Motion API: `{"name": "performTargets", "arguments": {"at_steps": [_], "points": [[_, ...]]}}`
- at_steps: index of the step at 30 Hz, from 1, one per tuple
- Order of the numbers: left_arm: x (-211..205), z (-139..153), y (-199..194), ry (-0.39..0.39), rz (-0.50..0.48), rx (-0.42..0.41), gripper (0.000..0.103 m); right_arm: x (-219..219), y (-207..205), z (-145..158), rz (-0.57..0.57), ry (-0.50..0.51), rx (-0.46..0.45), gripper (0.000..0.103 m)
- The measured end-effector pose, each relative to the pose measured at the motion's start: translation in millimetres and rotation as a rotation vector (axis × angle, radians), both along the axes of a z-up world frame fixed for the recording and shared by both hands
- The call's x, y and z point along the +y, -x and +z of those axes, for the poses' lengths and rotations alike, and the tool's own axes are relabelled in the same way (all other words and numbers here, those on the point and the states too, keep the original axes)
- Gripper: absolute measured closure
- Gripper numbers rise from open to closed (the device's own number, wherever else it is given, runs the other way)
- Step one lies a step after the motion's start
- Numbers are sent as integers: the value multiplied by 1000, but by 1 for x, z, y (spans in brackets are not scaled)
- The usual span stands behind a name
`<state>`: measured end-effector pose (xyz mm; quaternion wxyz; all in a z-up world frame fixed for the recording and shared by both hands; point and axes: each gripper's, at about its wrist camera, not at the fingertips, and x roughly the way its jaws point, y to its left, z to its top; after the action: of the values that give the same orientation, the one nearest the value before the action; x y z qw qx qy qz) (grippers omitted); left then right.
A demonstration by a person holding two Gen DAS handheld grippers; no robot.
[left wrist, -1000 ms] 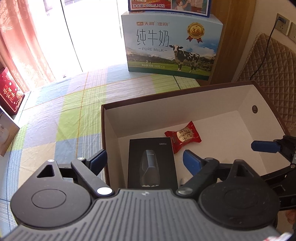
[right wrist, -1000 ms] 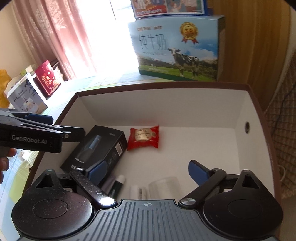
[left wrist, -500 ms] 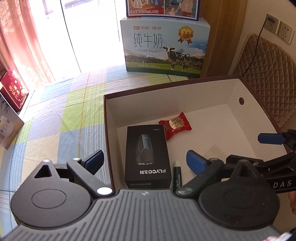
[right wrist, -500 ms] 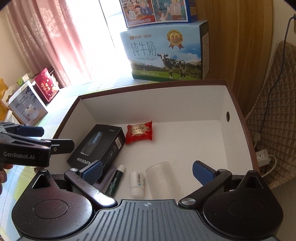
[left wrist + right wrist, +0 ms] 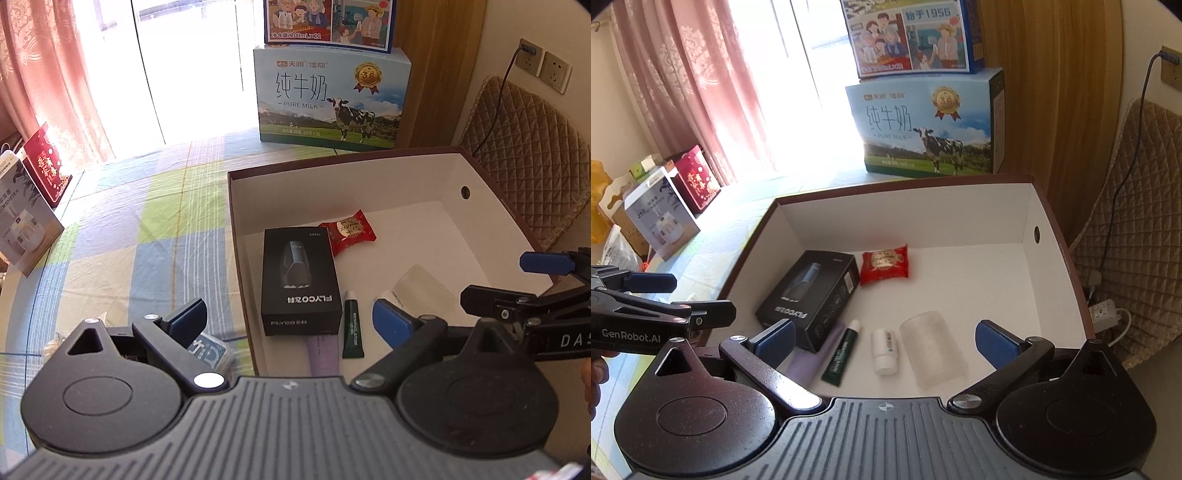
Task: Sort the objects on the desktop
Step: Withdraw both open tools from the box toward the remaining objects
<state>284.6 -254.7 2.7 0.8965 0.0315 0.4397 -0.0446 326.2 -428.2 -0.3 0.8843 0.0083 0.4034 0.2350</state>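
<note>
Cardboard box [image 5: 1030, 206], brown outside and white inside, holds a black rectangular FLYCO carton [image 5: 809, 295], a red foil snack packet [image 5: 884, 264], a dark green tube [image 5: 842, 356], a small white bottle [image 5: 884, 350] and a frosted clear plastic cup [image 5: 932, 352]. Left gripper [image 5: 291, 319] and right gripper [image 5: 884, 338] both hover spread wide, empty, over the box's near edge.
</note>
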Motion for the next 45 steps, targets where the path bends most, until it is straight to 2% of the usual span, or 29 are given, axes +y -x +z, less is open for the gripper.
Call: {"name": "performTargets", "arguments": {"at_steps": [13, 23, 45], "points": [[28, 12, 52, 3, -13, -10, 8, 16, 54, 9, 11, -1, -21, 2], [67, 13, 84, -4, 6, 10, 8, 39, 88, 7, 29, -1, 4, 2], [154, -13, 131, -25, 58, 90, 8, 119, 145, -25, 97, 4, 112, 2]]}}
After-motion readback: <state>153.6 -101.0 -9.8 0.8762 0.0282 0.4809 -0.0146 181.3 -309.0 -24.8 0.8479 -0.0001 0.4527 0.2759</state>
